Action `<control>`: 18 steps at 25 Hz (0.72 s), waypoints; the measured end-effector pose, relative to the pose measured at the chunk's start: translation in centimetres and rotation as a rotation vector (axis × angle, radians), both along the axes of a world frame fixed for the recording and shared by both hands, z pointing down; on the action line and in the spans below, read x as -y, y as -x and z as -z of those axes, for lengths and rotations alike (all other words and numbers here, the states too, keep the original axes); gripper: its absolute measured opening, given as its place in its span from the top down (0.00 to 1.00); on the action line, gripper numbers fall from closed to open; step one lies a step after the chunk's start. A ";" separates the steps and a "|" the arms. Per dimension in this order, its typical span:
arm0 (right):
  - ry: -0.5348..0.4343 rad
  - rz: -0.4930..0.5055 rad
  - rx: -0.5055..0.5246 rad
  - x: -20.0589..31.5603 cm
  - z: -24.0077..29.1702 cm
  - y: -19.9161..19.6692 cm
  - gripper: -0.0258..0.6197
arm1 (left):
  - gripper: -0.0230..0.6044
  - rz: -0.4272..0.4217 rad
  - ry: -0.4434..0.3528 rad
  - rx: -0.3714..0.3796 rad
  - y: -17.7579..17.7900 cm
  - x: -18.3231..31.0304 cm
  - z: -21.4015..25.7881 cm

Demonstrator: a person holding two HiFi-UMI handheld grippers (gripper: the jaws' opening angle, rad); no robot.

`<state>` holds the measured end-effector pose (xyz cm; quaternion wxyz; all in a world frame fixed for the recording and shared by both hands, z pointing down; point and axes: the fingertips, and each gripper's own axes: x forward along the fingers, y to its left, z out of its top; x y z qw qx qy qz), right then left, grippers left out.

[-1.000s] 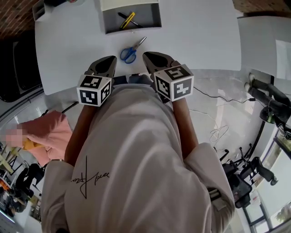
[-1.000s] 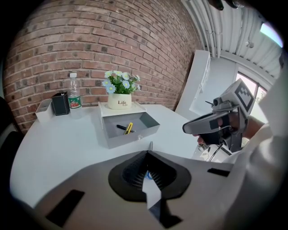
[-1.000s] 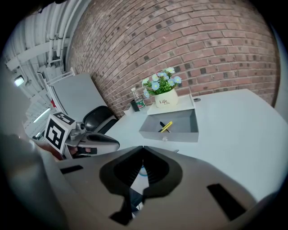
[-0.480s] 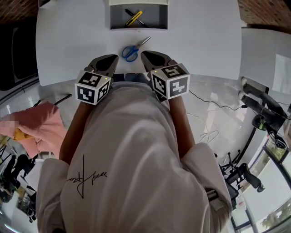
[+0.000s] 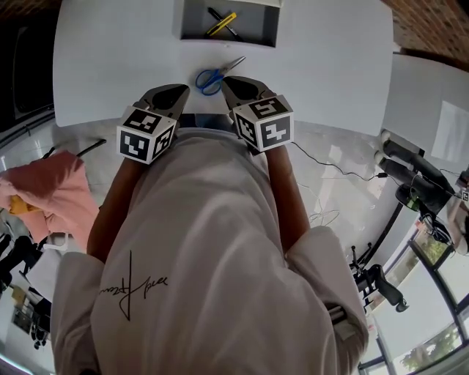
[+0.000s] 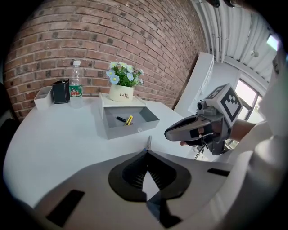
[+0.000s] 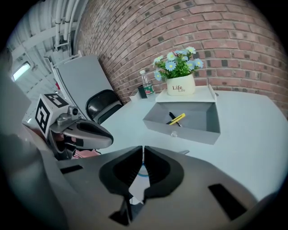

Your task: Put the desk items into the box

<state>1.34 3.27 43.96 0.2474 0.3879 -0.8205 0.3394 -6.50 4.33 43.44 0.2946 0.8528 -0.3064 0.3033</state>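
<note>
Closer now, my right gripper (image 5: 229, 82) sits just beside the scissors (image 5: 212, 78), whose blades angle far-right toward the box (image 5: 227, 42); left gripper (image 5: 176, 91) is farther. Both are closed and empty.

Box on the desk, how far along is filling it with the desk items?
Done: a yellow cutter and a black pen lie in the box. In hand: nothing; the left gripper and right gripper are both shut and empty, near the table's front edge. Left: the blue scissors lie on the table, in front of the box.
</note>
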 end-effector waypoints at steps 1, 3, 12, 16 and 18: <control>0.001 0.012 -0.009 0.0 -0.3 0.1 0.92 | 0.96 0.004 0.003 0.000 0.2 0.0 -0.1; 0.002 0.041 -0.028 0.1 -0.9 0.5 0.91 | 0.96 0.016 0.006 -0.004 0.6 0.1 -0.1; -0.014 0.233 -0.139 0.3 -2.1 1.9 0.91 | 0.96 0.067 0.021 -0.019 2.0 0.6 -0.2; -0.025 0.367 -0.201 0.0 -3.0 2.6 0.79 | 0.96 0.084 0.027 -0.024 2.2 0.9 -0.1; -0.039 0.440 -0.239 -0.2 -3.5 2.8 0.78 | 0.96 0.088 0.027 -0.024 2.2 0.8 0.0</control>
